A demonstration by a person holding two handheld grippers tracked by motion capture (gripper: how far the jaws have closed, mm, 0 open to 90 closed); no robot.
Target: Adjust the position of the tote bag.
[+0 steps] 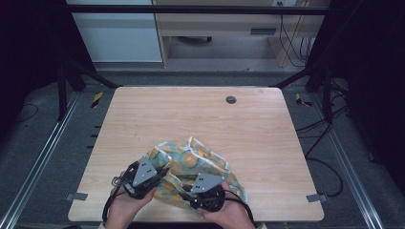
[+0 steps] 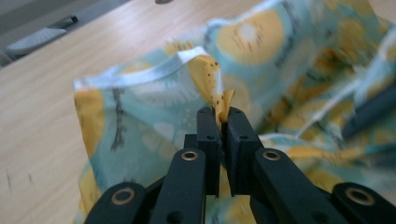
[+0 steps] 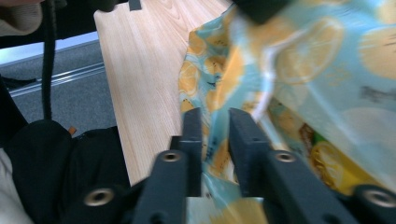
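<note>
Wooden table [image 1: 200, 119] bare beyond near-edge cloth [image 1: 200, 162]; left gripper [image 2: 223, 122] pinches hem; right gripper [image 3: 215, 122] fingers narrowly parted around fabric.

High view looks down; claw views (close) share the cloth [image 1: 196, 164].

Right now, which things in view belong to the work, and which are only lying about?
In the work:
- patterned cloth
- left gripper, shut on a cloth fold
- right gripper, cloth between its jaws

Lying about:
- round grey insert in the table
</note>
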